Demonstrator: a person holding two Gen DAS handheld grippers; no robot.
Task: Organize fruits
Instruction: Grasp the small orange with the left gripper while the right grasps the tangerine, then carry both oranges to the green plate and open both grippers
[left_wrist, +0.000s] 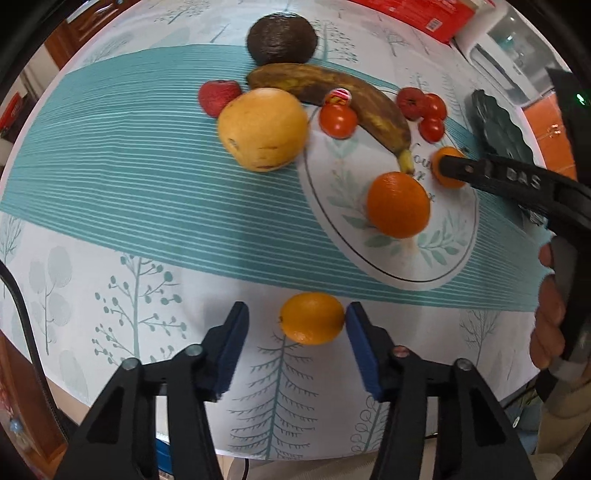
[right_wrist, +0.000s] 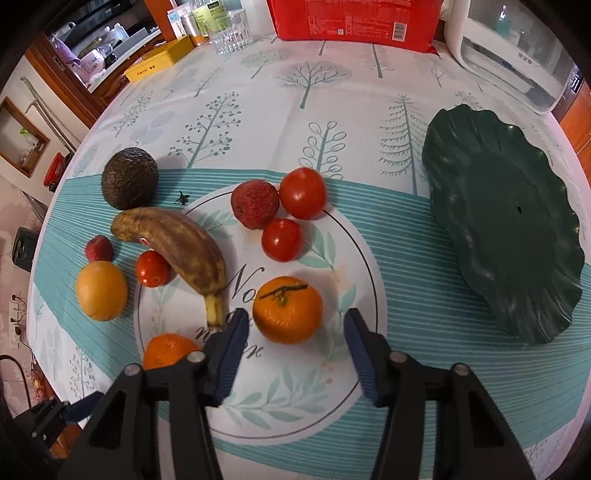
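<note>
A small yellow-orange citrus fruit (left_wrist: 312, 318) lies on the tablecloth between the blue pads of my left gripper (left_wrist: 295, 325). The right-hand pad sits at its skin and a gap shows on the other side, so the gripper is open. My right gripper (right_wrist: 295, 323) is open around a stemmed mandarin (right_wrist: 287, 309) on the round printed mat (right_wrist: 332, 369), with space on both sides. A second orange (right_wrist: 168, 350) lies just left of it. A dark green leaf-shaped plate (right_wrist: 509, 229) stands bare to the right.
On and around the mat lie a brown banana (right_wrist: 177, 247), an avocado (right_wrist: 129, 177), three tomatoes (right_wrist: 303, 192), two lychees (right_wrist: 255, 202) and a large yellow fruit (right_wrist: 101, 290). A red bag (right_wrist: 354, 22), a glass (right_wrist: 231, 33) and a white appliance (right_wrist: 509, 51) line the far edge.
</note>
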